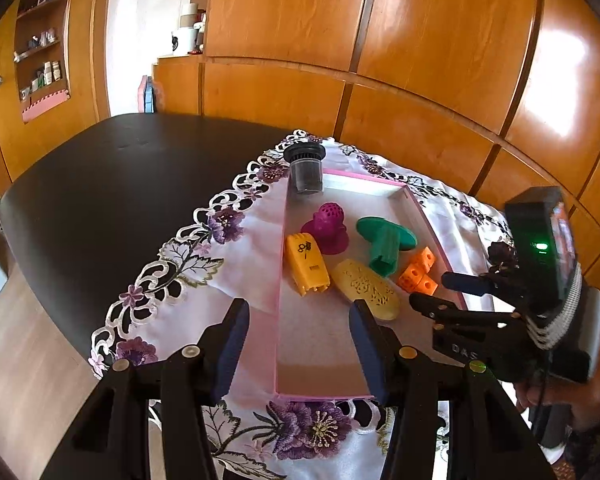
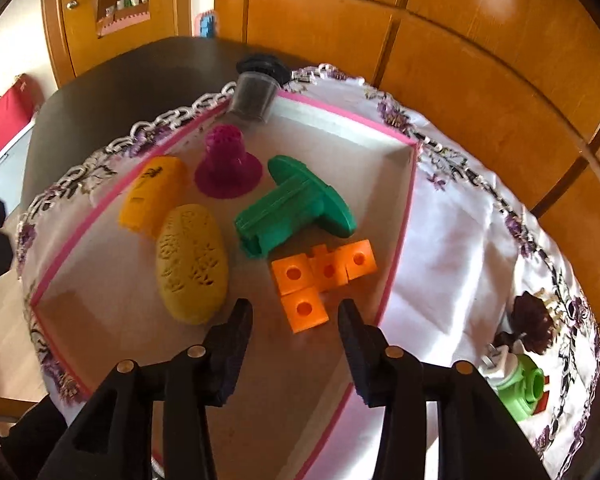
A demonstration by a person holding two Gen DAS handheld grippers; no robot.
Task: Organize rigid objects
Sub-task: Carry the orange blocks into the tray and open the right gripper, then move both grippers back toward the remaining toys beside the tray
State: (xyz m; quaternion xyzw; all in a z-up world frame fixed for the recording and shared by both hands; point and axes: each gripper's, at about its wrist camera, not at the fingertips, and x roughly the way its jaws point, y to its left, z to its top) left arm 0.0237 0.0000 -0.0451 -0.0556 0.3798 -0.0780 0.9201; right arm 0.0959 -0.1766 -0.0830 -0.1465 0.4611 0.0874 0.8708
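Both claws are wide open and hold nothing. The right claw (image 2: 294, 310) hangs just over the orange blocks (image 2: 320, 276) in the pink tray (image 2: 400, 240). The left claw (image 1: 298, 320) waits near the tray's edge.

My dark worktop (image 1: 112, 184) carries a white cloth (image 1: 236, 264) with purple flowers and a lace edge. On the cloth sit a pink-rimmed tray (image 1: 278, 300), a green piece (image 2: 520, 390) and a dark tuft (image 2: 534, 324).
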